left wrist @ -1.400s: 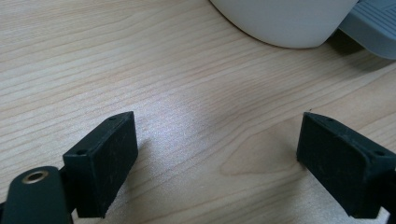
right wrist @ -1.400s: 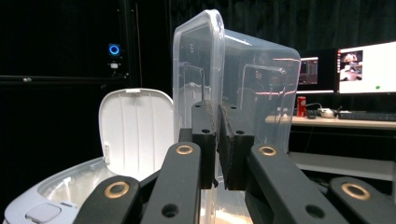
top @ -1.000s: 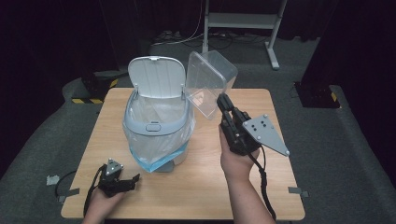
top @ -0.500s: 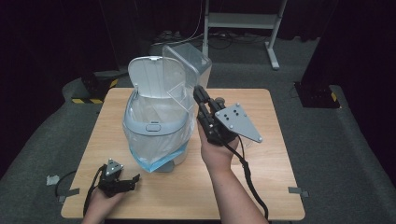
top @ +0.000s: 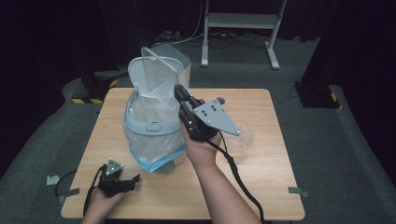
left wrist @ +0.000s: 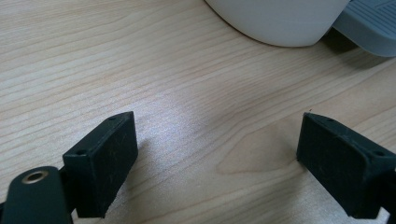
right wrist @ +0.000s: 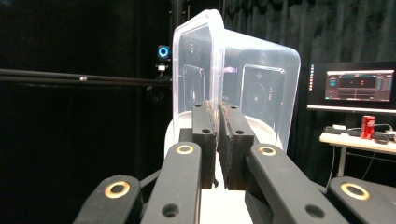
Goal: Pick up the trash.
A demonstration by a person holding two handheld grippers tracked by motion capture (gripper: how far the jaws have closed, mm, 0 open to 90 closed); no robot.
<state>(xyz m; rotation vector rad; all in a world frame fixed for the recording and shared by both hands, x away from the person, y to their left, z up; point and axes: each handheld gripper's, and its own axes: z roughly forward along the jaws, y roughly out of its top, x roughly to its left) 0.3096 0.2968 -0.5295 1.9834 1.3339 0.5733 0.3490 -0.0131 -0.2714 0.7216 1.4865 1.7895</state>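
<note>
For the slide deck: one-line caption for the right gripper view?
Right gripper clamped on the wall of a clear plastic container, held upright against a dark room.

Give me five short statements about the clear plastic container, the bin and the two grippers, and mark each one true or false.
1. The right gripper is shut on the wall of the clear plastic container. True.
2. The container is held up beside the open bin. True.
3. The left gripper is clamped on the bin's bag. False: its jaws stand wide apart over bare table, with nothing between them.
4. The bin's lid is closed. False: it stands raised behind the opening.
5. A clear round lid lies on the table to the right of the right hand. True.
</note>
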